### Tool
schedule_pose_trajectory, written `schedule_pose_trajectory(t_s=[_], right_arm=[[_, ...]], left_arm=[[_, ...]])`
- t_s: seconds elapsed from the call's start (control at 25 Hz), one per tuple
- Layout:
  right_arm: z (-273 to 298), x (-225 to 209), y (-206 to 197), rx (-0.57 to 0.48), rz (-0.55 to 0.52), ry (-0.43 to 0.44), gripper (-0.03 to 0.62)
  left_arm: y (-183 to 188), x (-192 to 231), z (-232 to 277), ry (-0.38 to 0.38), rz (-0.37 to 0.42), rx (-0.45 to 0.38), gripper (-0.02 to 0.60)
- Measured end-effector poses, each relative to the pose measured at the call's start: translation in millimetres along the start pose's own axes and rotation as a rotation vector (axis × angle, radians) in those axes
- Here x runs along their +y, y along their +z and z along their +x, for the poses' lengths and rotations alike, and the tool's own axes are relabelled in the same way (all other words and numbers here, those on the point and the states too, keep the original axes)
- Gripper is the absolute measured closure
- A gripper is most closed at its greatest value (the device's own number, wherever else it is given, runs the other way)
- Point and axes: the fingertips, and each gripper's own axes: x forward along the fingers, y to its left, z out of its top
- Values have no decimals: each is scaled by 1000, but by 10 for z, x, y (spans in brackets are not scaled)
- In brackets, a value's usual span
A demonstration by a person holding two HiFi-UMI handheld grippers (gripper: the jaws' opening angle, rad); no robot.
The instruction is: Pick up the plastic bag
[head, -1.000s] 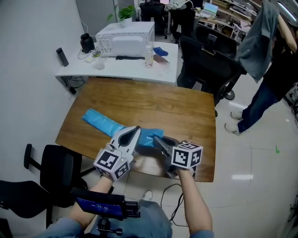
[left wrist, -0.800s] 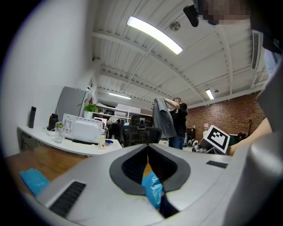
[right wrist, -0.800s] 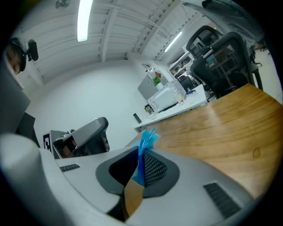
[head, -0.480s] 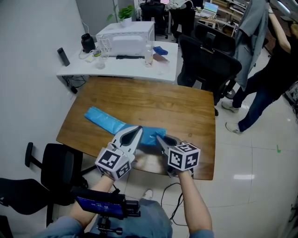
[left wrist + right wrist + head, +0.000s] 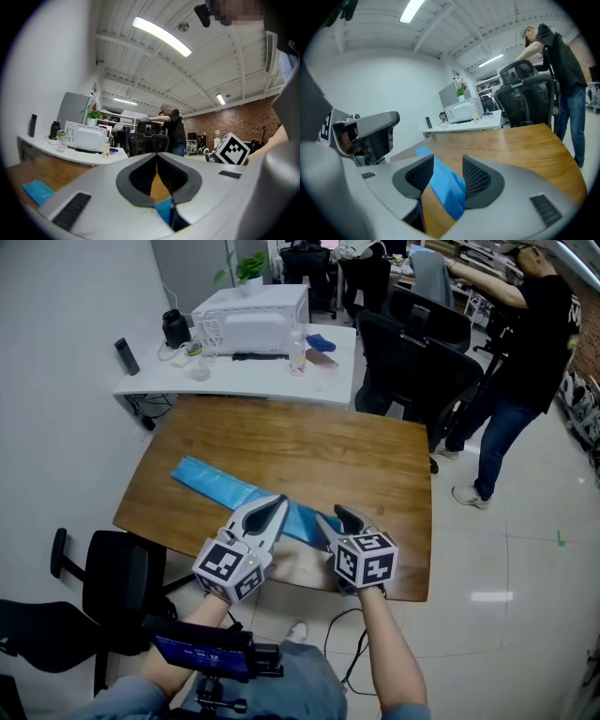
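Plastic bag [image 5: 220, 486] lies flat on the wooden table [image 5: 309, 442]. Its long axis runs from the far left toward the near edge, and its near end sits under both tools.

Right gripper [image 5: 336, 519] is the better placed. It tips slightly downward, its jaws have just been opening and now stand wide, and the blue end lies between the pads, unpressed.

Left gripper [image 5: 272, 507] points level over the strip, jaws together at the tips. A blue sliver shows in the gap behind them, probably bag underneath rather than caught film.

The pickup likely turns on the right jaws closing across the strip's width.
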Motion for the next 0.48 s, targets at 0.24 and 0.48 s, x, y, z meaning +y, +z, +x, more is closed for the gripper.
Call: schedule_pose_trajectory(t_s=[0.24,0.48], right_arm=[[-34,-18,36,-20,-1,-4,391],[-44,39,52,-41,11,14,391]], left_arm=[[-10,-24,15,-8,0,7,572],[-45,-42,26,-14,6,23,572]])
